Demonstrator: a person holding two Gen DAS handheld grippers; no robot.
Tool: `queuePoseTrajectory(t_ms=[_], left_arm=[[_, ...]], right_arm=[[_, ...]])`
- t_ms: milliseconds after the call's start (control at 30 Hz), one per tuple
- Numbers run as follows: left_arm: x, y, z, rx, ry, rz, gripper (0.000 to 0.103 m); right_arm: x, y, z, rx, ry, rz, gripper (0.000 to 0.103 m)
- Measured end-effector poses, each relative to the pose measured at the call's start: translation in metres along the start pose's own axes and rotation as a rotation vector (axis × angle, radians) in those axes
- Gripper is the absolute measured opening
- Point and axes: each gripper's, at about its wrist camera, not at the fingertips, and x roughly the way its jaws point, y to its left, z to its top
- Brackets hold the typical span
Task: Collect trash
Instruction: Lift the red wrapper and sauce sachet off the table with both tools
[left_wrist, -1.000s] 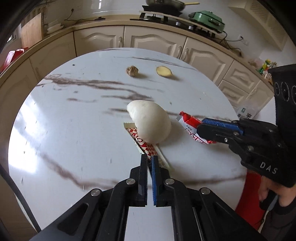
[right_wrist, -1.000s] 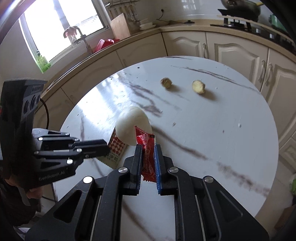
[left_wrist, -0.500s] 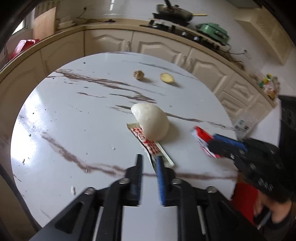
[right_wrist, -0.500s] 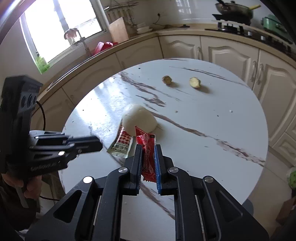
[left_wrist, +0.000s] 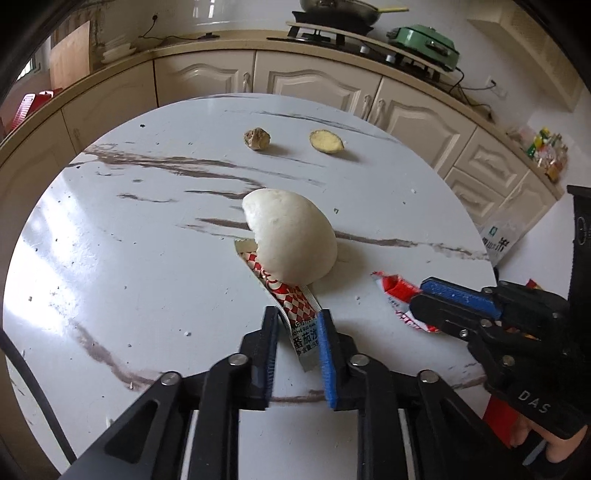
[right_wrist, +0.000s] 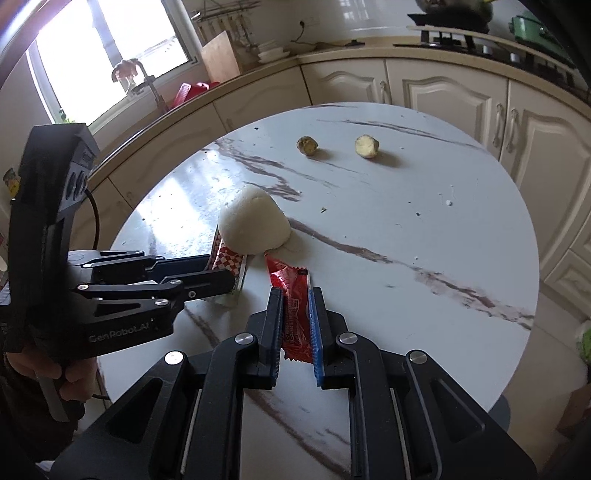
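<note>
A white steamed bun (left_wrist: 291, 240) with a bite out of it lies mid-table, resting on the far end of a red-and-white checkered sachet (left_wrist: 295, 302). My left gripper (left_wrist: 297, 314) is closing its jaws on the near end of that sachet, which bows between the pads. My right gripper (right_wrist: 295, 291) is shut on a red sachet (right_wrist: 291, 288), held just over the table to the right of the bun (right_wrist: 253, 225). Across the views, the right gripper (left_wrist: 421, 299) appears at the right edge and the left gripper (right_wrist: 221, 273) at the left.
Two small ginger pieces (left_wrist: 256, 138) (left_wrist: 326, 141) lie far across the round marble table (left_wrist: 129, 240). Cream cabinets curve behind it, with a green pot (left_wrist: 424, 40) on the stove. A printed bag (left_wrist: 502, 240) stands on the floor past the right rim.
My left gripper opened from fully shut, came down and forward, and now has the checkered sachet's near end between its jaws. The right gripper keeps the red sachet and has barely moved.
</note>
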Motion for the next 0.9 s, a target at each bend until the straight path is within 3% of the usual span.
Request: queuePoseTrajectory(t_ms=[33, 433, 500, 567, 700, 900], left_arm=[[-0.002, 0.001, -0.002, 0.007, -0.013, -0.009, 0.004], [-0.039, 0.020, -0.040, 0.043, -0.022, -0.022, 0.002], [-0.046, 0.022, -0.043, 0.039, -0.026, -0.030, 0.002], [-0.052, 0.022, -0.046, 0.044, -0.030, -0.044, 0.002], [-0.062, 0.017, -0.048, 0.045, -0.046, -0.062, 0.001], [-0.067, 0.004, -0.052, 0.068, -0.054, -0.075, 0.001]], right_arm=[[0.000, 0.001, 0.000, -0.003, -0.001, -0.003, 0.015], [0.012, 0.034, -0.006, -0.151, 0.054, -0.118, 0.033], [0.015, 0.042, -0.008, -0.193, 0.058, -0.152, 0.032], [0.016, 0.050, -0.009, -0.233, 0.050, -0.195, 0.022], [0.009, 0.053, -0.011, -0.210, 0.027, -0.162, 0.016], [-0.012, 0.040, -0.012, -0.109, -0.007, -0.037, 0.015]])
